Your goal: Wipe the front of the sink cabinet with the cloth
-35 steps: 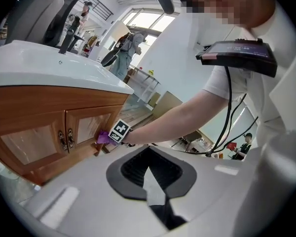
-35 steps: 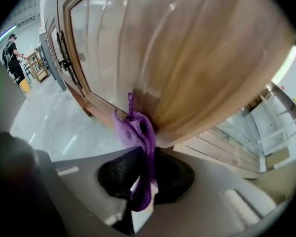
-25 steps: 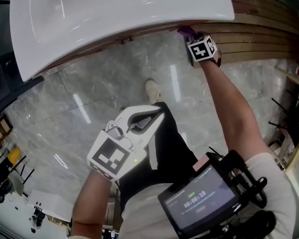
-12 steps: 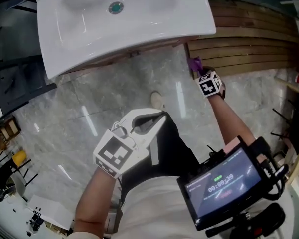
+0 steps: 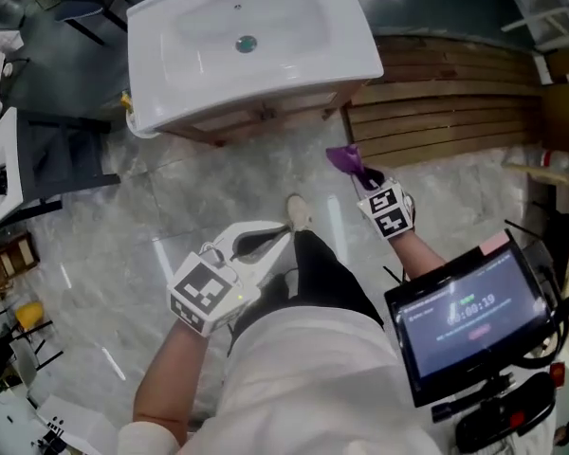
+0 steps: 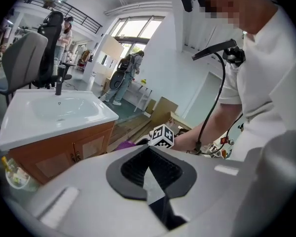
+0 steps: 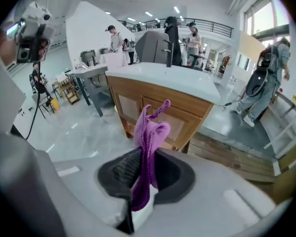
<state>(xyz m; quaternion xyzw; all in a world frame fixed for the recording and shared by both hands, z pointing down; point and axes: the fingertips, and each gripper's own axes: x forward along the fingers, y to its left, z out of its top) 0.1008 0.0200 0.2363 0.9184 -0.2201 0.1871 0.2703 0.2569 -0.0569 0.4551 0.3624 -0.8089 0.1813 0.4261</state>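
The sink cabinet [image 5: 266,112] is a wooden unit with two doors under a white basin [image 5: 256,36]; its front also shows in the right gripper view, where the cabinet [image 7: 158,107] stands well beyond the jaws. My right gripper [image 5: 360,176] is shut on a purple cloth [image 5: 346,161], which sticks up between the jaws as a crumpled cloth [image 7: 149,147], clear of the wood. My left gripper [image 5: 266,238] hangs lower left, shut with nothing in it. The left gripper view shows the cabinet [image 6: 64,152] at the left.
Wooden slat flooring [image 5: 446,112] runs right of the cabinet. A small container [image 6: 14,174] stands at the cabinet's left foot. A grey office chair [image 6: 24,63] stands behind the basin. People stand further back [image 7: 192,38]. A monitor [image 5: 469,316] hangs at my right side.
The right gripper has pulled back from under the basin's edge with the cloth, and the whole view has backed away from the cabinet. The left gripper has stayed put.
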